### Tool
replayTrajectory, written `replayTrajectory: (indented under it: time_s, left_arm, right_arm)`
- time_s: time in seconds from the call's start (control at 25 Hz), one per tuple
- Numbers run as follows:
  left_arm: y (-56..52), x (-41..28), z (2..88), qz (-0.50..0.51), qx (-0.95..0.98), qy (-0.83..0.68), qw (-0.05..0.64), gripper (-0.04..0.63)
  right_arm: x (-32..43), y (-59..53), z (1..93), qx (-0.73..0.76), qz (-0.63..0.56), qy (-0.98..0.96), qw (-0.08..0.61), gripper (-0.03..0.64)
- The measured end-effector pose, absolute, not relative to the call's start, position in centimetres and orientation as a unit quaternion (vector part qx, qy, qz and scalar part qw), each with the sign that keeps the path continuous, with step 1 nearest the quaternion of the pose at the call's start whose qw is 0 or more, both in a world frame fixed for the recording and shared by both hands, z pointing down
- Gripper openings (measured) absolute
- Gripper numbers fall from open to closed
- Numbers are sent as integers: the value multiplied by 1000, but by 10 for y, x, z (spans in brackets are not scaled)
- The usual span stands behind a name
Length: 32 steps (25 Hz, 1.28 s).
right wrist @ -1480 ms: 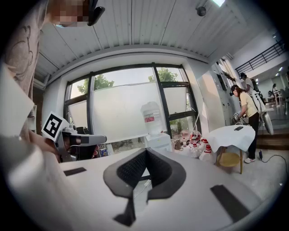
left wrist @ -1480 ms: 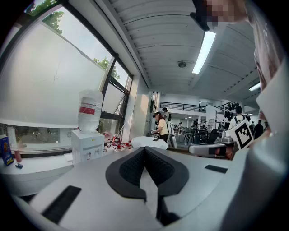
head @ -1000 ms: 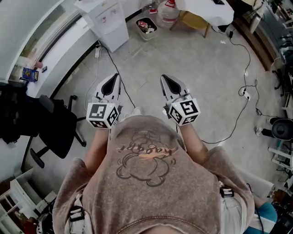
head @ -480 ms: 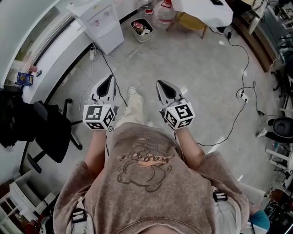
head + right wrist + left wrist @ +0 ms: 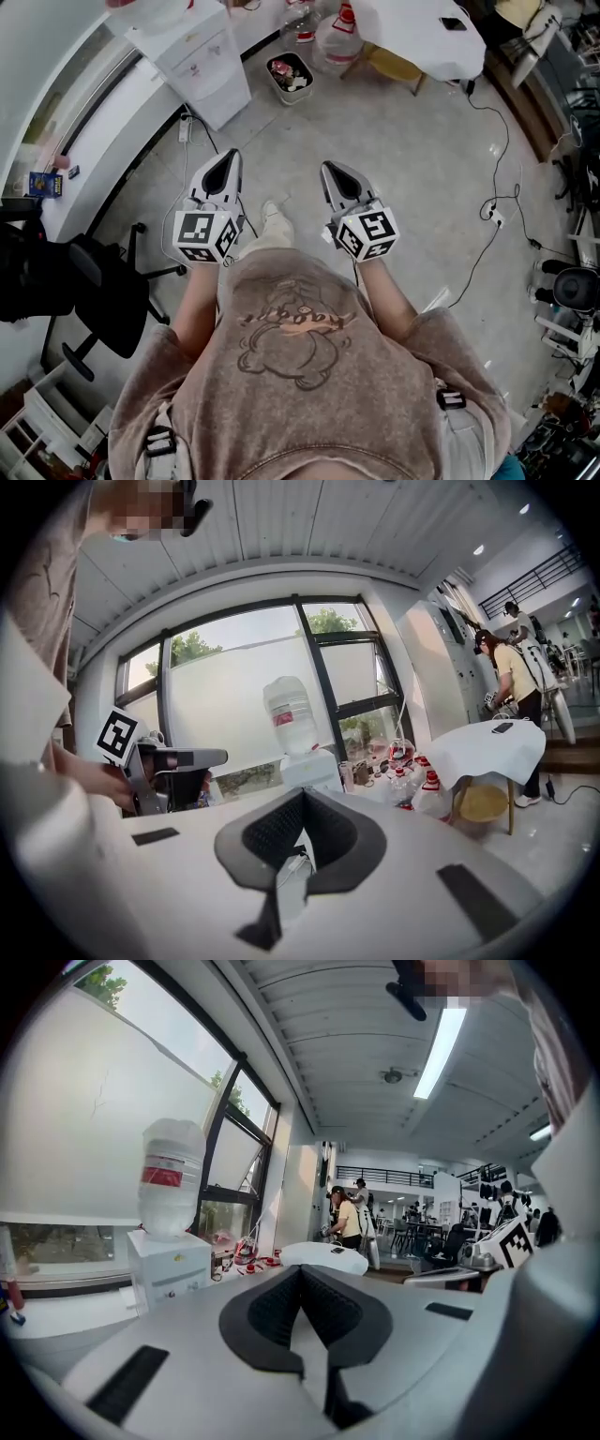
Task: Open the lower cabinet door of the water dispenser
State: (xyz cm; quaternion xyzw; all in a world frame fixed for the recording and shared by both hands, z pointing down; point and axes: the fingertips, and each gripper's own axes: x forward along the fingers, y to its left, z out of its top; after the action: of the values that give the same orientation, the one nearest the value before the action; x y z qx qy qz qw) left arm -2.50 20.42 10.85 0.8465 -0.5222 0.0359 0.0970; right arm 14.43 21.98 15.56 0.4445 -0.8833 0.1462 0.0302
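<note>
Floor (image 5: 403, 159): water dispenser (image 5: 192, 52) well ahead.
Tools: left gripper (image 5: 228, 161), right gripper (image 5: 336, 174) both closed, empty.
Method: we near its lower cabinet door (image 5: 225, 94), then part jaws.

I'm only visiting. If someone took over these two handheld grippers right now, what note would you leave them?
Left gripper: shut, empty.
Right gripper: shut, empty.
Both point across the floor toward the water dispenser, which is well out of reach and has a bottle on top.
Done: nothing. The lower cabinet door looks closed.
Left: walk up, open one gripper, take the door's edge, pull it open.
</note>
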Motion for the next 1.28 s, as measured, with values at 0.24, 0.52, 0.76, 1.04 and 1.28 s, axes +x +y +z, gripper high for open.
replayTrajectory:
  time_s: [0.24, 0.52, 0.76, 1.04, 1.28]
  left_arm:
    - [133, -45, 103, 31, 846, -523, 98, 12]
    - [65, -59, 106, 30, 852, -513, 99, 14]
    - [31, -56, 108, 24, 853, -510, 108, 12]
    - [-5, -54, 111, 25, 852, -512, 108, 12]
    - [-39, -55, 116, 30, 843, -528, 102, 12]
  right_arm:
    - [118, 147, 152, 435, 148, -887, 35, 6]
    - [96, 81, 155, 435, 146, -888, 39, 6]
    - [96, 49, 148, 439, 146, -886, 36, 6]
    - [94, 14, 155, 427, 150, -891, 43, 7]
    - [89, -28, 166, 407, 154, -899, 48, 7]
